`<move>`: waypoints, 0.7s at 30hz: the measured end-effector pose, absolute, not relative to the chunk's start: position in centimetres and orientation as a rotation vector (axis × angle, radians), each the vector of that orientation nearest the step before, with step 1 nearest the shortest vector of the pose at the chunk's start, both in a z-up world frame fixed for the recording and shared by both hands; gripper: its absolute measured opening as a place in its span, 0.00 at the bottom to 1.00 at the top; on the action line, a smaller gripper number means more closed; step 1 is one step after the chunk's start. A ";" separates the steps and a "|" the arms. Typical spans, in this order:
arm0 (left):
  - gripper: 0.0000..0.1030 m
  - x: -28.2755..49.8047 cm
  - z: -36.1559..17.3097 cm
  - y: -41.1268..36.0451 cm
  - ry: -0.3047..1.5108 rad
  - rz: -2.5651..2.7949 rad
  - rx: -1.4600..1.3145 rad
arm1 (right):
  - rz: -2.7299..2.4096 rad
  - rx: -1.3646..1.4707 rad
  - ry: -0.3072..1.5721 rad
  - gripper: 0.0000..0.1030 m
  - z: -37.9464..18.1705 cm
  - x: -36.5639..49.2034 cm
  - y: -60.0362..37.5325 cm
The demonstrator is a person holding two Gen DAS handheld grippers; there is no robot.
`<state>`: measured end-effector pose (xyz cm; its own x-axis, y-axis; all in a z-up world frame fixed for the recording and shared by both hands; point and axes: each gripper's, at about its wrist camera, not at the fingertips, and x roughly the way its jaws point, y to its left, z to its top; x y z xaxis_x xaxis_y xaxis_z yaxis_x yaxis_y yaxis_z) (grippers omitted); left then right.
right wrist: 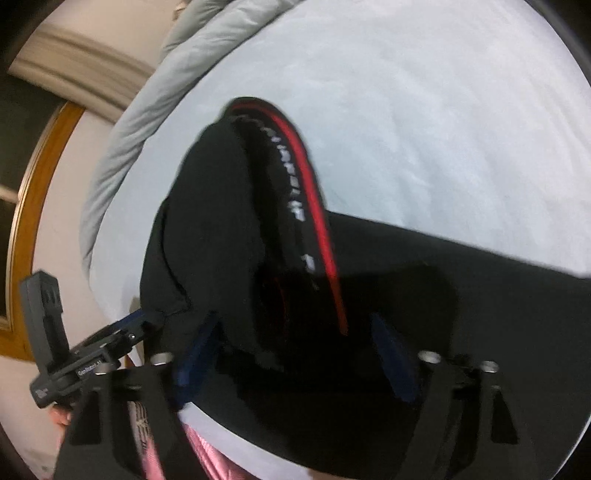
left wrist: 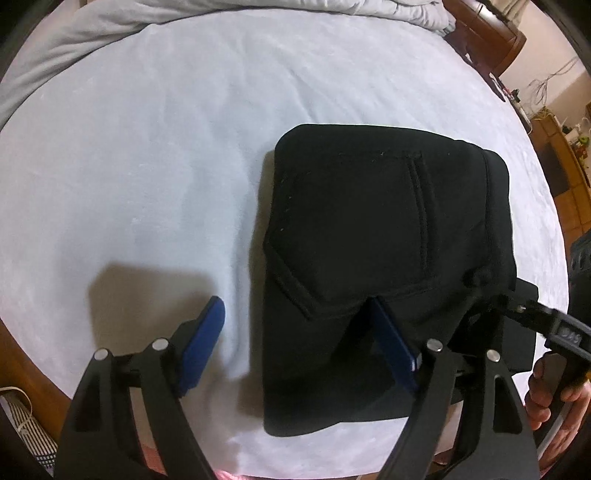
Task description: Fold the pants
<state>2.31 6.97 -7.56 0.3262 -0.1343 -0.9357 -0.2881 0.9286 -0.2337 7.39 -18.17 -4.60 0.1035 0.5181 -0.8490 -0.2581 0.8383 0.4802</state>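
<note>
Black pants [left wrist: 384, 266] lie folded into a compact bundle on the pale sheet, back pocket up. My left gripper [left wrist: 295, 314] is open, its blue fingers [left wrist: 205, 343] spread; one sits on the sheet, the other at the bundle's near edge. The right gripper shows at the bundle's right side in this view [left wrist: 517, 306]. In the right wrist view the pants [right wrist: 221, 240] show a waistband with a red stripe [right wrist: 317, 221]. My right gripper [right wrist: 295, 332] is open, fingers either side of the cloth. The left gripper shows at the left in this view [right wrist: 133, 325].
The bed sheet [left wrist: 147, 166] spreads wide to the left and far side. A grey duvet [left wrist: 110, 40] is bunched along the far edge. Wooden furniture [left wrist: 491, 33] stands beyond the bed at right. A wooden bed frame edge [left wrist: 22, 354] runs near left.
</note>
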 end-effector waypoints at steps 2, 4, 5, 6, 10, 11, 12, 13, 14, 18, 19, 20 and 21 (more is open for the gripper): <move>0.79 2.6 -7.4 7.1 1.238 0.114 -0.400 | 0.587 0.163 1.330 0.44 -4.1 7.3 -17.3; 0.78 2.5 -7.1 7.2 1.225 0.129 -0.424 | 0.618 0.132 1.299 0.32 -3.4 7.1 -16.9; 0.78 2.3 -6.6 7.5 1.211 0.140 -0.445 | 0.632 0.134 1.284 0.27 -3.0 7.0 -16.7; 0.78 2.2 -6.3 7.7 1.201 0.145 -0.459 | 0.667 0.165 1.264 0.18 -2.2 6.9 -17.1; 0.79 1.9 -4.7 8.1 1.159 0.150 -0.508 | 0.772 0.276 1.208 0.15 0.8 5.7 -19.6; 0.79 1.8 -4.2 7.9 1.147 0.143 -0.514 | 0.772 0.265 1.185 0.15 1.8 5.1 -20.4; 0.79 1.9 -3.9 7.7 1.140 0.137 -0.513 | 0.771 0.269 1.168 0.15 2.6 4.6 -21.1; 0.80 2.0 -3.7 7.5 1.133 0.130 -0.509 | 0.767 0.276 1.157 0.15 3.0 4.2 -22.0; 0.80 2.1 -3.5 7.1 1.129 0.122 -0.501 | 0.757 0.282 1.146 0.15 3.6 3.9 -22.9; 0.81 3.4 -3.6 4.3 1.152 0.071 -0.443 | 0.670 0.286 1.128 0.15 4.7 2.4 -28.2; 0.81 3.7 -3.8 3.6 1.158 0.059 -0.432 | 0.639 0.291 1.130 0.15 4.7 2.0 -29.9; 0.81 4.0 -4.0 2.7 1.165 0.050 -0.420 | 0.619 0.290 1.130 0.15 4.7 1.7 -30.7; 0.81 4.2 -4.2 1.6 1.173 0.038 -0.402 | 0.584 0.283 1.128 0.15 4.7 1.3 -32.2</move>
